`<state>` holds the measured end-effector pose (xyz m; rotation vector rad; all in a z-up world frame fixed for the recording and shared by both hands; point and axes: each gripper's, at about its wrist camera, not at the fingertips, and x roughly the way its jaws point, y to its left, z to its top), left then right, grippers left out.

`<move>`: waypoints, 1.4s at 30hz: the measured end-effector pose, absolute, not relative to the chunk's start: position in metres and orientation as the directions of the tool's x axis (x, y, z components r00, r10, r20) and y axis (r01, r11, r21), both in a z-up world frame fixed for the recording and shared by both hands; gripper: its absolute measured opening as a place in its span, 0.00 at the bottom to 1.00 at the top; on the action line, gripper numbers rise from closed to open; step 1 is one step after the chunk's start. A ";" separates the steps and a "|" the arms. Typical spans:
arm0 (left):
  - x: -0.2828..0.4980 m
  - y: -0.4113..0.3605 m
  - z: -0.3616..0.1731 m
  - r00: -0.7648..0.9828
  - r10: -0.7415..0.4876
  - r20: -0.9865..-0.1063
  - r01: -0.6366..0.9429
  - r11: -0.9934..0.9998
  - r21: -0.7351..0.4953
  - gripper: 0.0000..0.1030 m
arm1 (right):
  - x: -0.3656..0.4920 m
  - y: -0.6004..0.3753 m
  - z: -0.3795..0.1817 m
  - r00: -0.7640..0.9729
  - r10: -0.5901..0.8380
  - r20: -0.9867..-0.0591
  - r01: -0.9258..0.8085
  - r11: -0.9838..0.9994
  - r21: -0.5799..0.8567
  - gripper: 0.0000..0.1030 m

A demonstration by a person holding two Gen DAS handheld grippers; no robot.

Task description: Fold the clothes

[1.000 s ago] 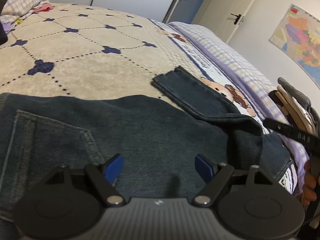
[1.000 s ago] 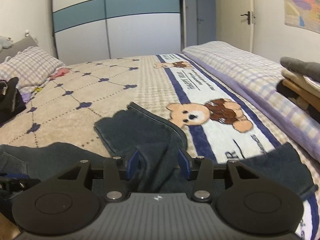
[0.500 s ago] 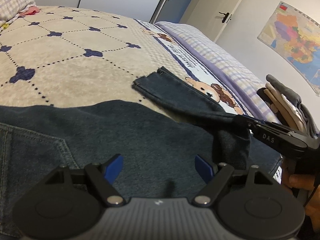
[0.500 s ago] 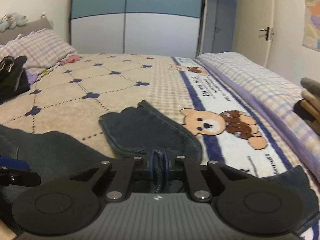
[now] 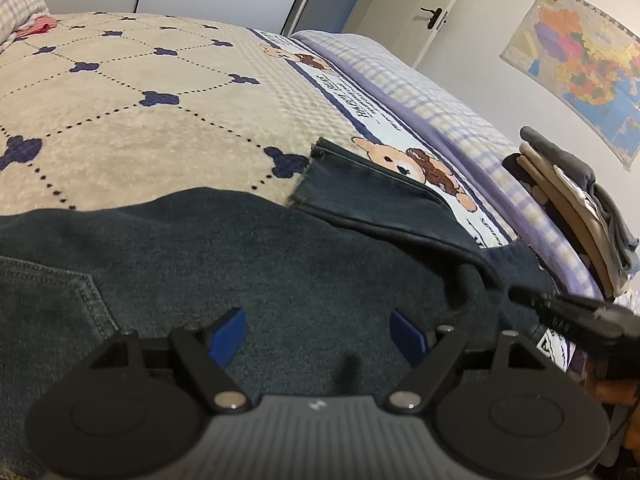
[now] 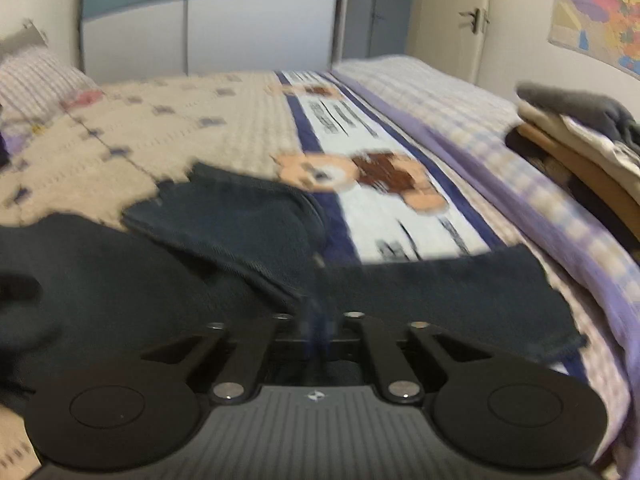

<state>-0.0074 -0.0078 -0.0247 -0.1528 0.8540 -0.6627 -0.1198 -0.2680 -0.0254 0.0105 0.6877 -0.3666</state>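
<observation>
Jeans (image 5: 280,264) lie crosswise on the bed – left hand-held gripper (image 5: 318,334) agape, right hand-held gripper (image 6: 318,320) (blurred) pinching denim.

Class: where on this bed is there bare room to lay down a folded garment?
Free: the beige quilted blanket between the pillow and the jeans; also the lilac checked strip beyond the bear print. Crowded: the near edge under the jeans, and the folded stack at right.

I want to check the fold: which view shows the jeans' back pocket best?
The left wrist view: the back pocket with its stitching is sharp at lower left on the jeans. The right wrist view is blurred and shows only the legs, no pocket.
</observation>
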 end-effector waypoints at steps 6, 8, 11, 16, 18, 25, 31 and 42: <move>-0.006 -0.009 -0.026 0.466 -0.601 -0.649 0.486 0.787 -0.380 0.78 | -0.128 -0.289 -0.028 0.696 -0.291 -0.656 0.364 0.931 -0.026 0.06; -0.005 -0.010 -0.026 0.461 -0.609 -0.645 0.488 0.781 -0.389 0.78 | -0.127 -0.285 -0.019 0.723 -0.300 -0.622 0.351 0.935 -0.044 0.21; -0.003 -0.013 -0.027 0.450 -0.620 -0.643 0.486 0.774 -0.407 0.78 | -0.120 -0.278 -0.006 0.758 -0.277 -0.590 0.315 0.948 -0.041 0.36; -0.001 -0.017 -0.026 0.441 -0.620 -0.649 0.495 0.771 -0.400 0.79 | -0.096 -0.254 0.001 0.795 -0.213 -0.568 0.206 0.976 -0.076 0.41; 0.000 -0.016 -0.026 0.438 -0.619 -0.652 0.496 0.771 -0.398 0.83 | -0.087 -0.243 0.002 0.806 -0.202 -0.556 0.171 0.979 -0.109 0.45; 0.006 -0.012 -0.027 0.424 -0.617 -0.662 0.485 0.773 -0.409 0.88 | -0.045 -0.217 -0.011 0.794 -0.167 -0.584 0.087 0.983 -0.163 0.49; 0.011 -0.012 -0.029 0.417 -0.619 -0.665 0.488 0.770 -0.410 0.89 | -0.015 -0.214 -0.027 0.765 -0.160 -0.624 0.080 0.985 -0.154 0.49; 0.011 -0.011 -0.029 0.420 -0.622 -0.661 0.486 0.769 -0.414 0.89 | -0.030 -0.230 -0.020 0.788 -0.227 -0.573 0.185 0.974 -0.132 0.09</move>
